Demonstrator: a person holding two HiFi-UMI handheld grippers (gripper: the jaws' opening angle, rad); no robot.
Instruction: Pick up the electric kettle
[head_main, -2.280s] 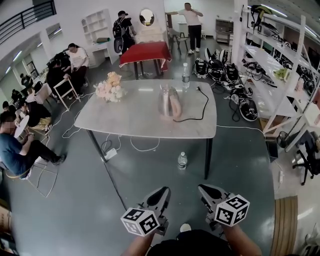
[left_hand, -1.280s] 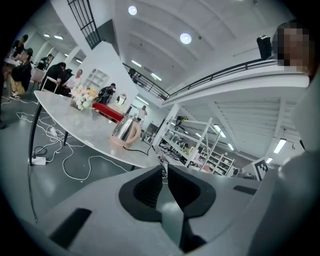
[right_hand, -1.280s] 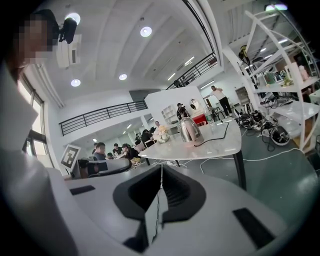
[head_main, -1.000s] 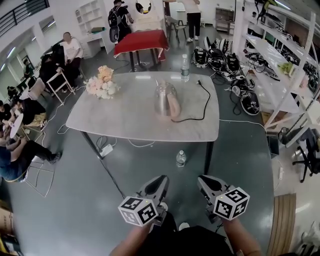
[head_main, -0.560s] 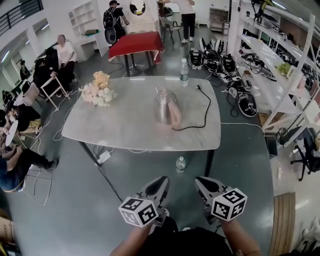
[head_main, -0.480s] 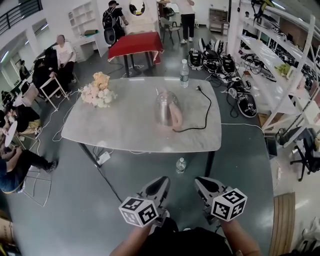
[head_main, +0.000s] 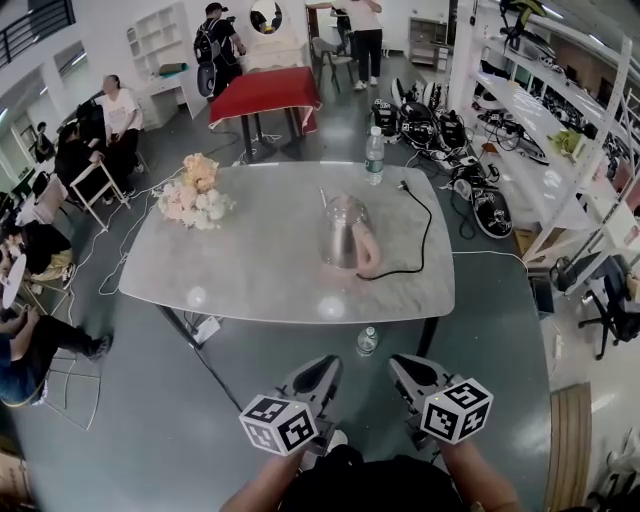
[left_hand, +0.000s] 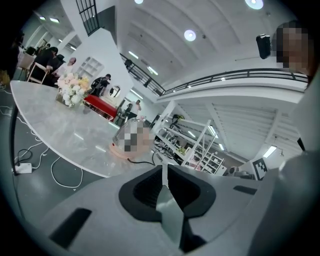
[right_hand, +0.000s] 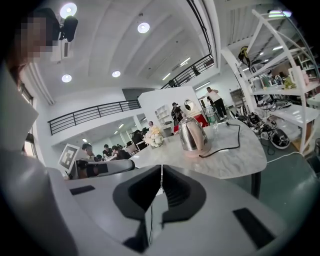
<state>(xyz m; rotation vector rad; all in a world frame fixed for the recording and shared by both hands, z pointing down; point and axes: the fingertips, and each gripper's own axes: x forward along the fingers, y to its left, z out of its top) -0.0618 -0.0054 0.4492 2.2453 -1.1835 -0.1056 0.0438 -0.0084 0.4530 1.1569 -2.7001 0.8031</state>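
– where is the kettle?
– upright on the bench, a little right of centre in the head view, on a pink base. a black cord curls away from it toward the upper right.
– and the jaws?
– both pairs are closed, with nothing between them. the left gripper and the right gripper sit side by side at the bottom of the frame, above the floor, well apart from the kettle.
– what else is on the bench?
– flowers at its upper left end and a water bottle by the far edge. a small bottle stands on the floor under the near edge.
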